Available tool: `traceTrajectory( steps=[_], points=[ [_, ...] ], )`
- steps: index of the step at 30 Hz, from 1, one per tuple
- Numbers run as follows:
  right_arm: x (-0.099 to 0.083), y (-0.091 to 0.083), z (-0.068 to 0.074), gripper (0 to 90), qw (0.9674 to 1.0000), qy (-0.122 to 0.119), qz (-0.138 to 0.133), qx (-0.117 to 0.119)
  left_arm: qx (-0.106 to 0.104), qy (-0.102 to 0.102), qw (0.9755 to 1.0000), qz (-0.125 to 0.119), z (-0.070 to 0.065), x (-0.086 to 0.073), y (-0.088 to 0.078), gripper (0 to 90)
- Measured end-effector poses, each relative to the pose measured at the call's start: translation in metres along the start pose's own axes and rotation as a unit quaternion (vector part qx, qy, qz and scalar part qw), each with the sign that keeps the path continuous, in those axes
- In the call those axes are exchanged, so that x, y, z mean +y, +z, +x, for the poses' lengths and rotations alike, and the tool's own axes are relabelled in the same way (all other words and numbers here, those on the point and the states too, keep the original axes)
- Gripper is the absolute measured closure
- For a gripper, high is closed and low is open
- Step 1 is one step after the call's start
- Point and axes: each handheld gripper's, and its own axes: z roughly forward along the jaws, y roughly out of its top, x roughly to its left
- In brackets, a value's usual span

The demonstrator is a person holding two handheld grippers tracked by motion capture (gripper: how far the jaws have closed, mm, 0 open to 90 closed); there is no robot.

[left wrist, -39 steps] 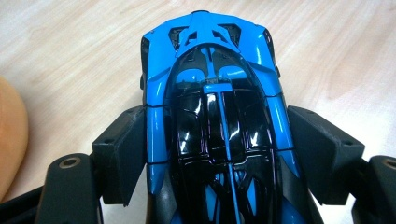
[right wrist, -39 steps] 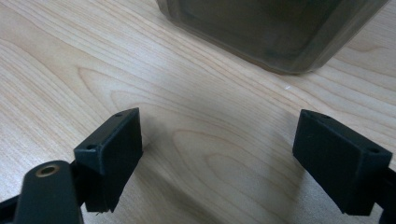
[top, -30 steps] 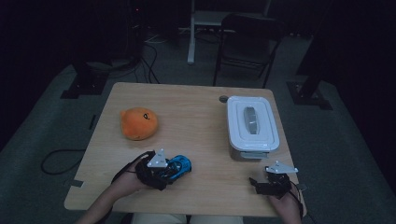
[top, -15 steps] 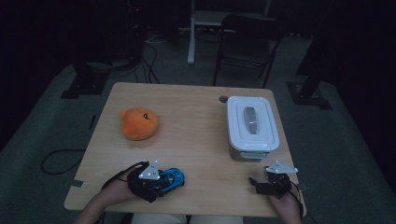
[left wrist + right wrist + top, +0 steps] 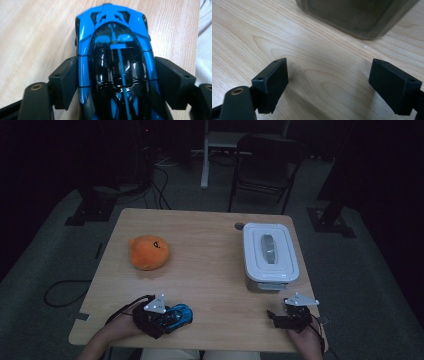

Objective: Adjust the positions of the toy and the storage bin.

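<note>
Lower left of the high view: the left gripper (image 5: pixel 167 317) is clamping a blue toy car (image 5: pixel 179 313), its jaws partly open and pressing both flanks of the car (image 5: pixel 115 62), which is lying near the front edge of the worktop (image 5: pixel 210 270). Lower right: the right gripper (image 5: pixel 285 316) is resting with jaws wide apart and holding nothing, just below the white lidded container (image 5: pixel 270 255). An orange plush toy (image 5: pixel 148 252) is sitting at left centre.
</note>
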Motion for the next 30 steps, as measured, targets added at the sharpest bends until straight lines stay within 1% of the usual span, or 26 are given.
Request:
traceTrajectory(
  steps=[2,4,5,6,7,9,10,11,12,14,15,17,18,19,21,23,25,26,29,30],
  points=[
    [0.000,0.000,0.000,15.2,1.0000,0.000,0.000,0.000,0.005,-0.003,1.0000,0.002,-0.001,0.000,0.000,23.6],
    [0.000,0.000,0.000,15.2,1.0000,0.000,0.000,0.000,0.005,-0.007,1.0000,0.002,-0.001,0.001,0.000,21.5],
    [0.000,0.000,0.000,15.2,1.0000,0.000,0.000,0.000,0.002,-0.015,0.9999,0.002,0.000,0.000,0.000,21.5],
    [0.000,0.000,0.000,15.2,1.0000,0.000,0.000,0.000,0.005,-0.015,0.9999,0.005,0.000,0.001,0.000,20.6],
    [0.000,0.000,0.000,15.2,1.0000,0.000,0.000,0.000,0.010,-0.014,0.9998,0.011,0.000,0.001,0.000,19.2],
    [0.000,0.000,0.000,15.2,1.0000,0.000,0.000,0.000,0.019,-0.020,0.9995,0.016,-0.002,0.002,0.000,17.1],
    [0.000,0.000,0.000,15.2,1.0000,0.000,0.000,0.000,0.027,-0.013,0.9994,0.016,-0.003,0.004,-0.001,17.1],
    [0.000,0.000,0.000,15.2,1.0000,0.000,0.000,0.000,0.030,-0.013,0.9994,0.012,-0.004,0.004,-0.002,17.1],
    [0.000,0.000,0.000,15.2,1.0000,0.000,0.000,0.000,0.028,-0.017,0.9994,0.009,-0.003,0.005,-0.003,17.2],
    [0.000,0.000,0.000,15.2,1.0000,0.000,0.000,0.000,0.030,-0.015,0.9994,0.005,-0.004,0.005,-0.005,17.1],
    [0.000,0.000,0.000,15.2,1.0000,0.000,0.000,0.000,0.026,-0.018,0.9995,0.005,-0.003,0.006,-0.006,17.1],
    [0.000,0.000,0.000,15.2,1.0000,0.000,0.000,0.000,0.031,-0.017,0.9994,-0.008,-0.003,0.007,-0.009,17.1],
    [0.000,0.000,0.000,15.2,1.0000,0.000,0.000,0.000,0.029,-0.020,0.9993,-0.012,-0.003,0.008,-0.011,17.2],
    [0.000,0.000,0.000,15.2,1.0000,0.000,0.000,0.000,0.032,-0.021,0.9991,-0.017,-0.003,0.009,-0.013,17.1],
    [0.000,0.000,0.000,15.2,1.0000,0.000,0.000,0.000,0.031,-0.026,0.9988,-0.026,-0.001,0.010,-0.019,17.2],
    [0.000,0.000,0.000,15.2,1.0000,0.000,0.000,0.000,0.044,-0.032,0.9980,-0.034,0.002,0.010,-0.024,17.2],
    [0.000,0.000,0.000,15.2,1.0000,0.000,0.000,0.000,0.060,-0.041,0.9966,-0.040,0.007,0.009,-0.028,17.2],
    [0.000,0.000,0.000,15.2,1.0000,0.000,0.000,0.000,0.061,-0.050,0.9958,-0.046,0.009,0.008,-0.030,17.2],
    [0.000,0.000,0.000,15.2,1.0000,0.000,0.000,0.000,0.080,-0.068,0.9927,-0.059,0.018,0.003,-0.037,17.2],
    [0.000,0.000,0.000,15.2,1.0000,0.000,0.000,0.000,0.091,-0.075,0.9910,-0.064,0.021,0.001,-0.039,17.2]
  ],
)
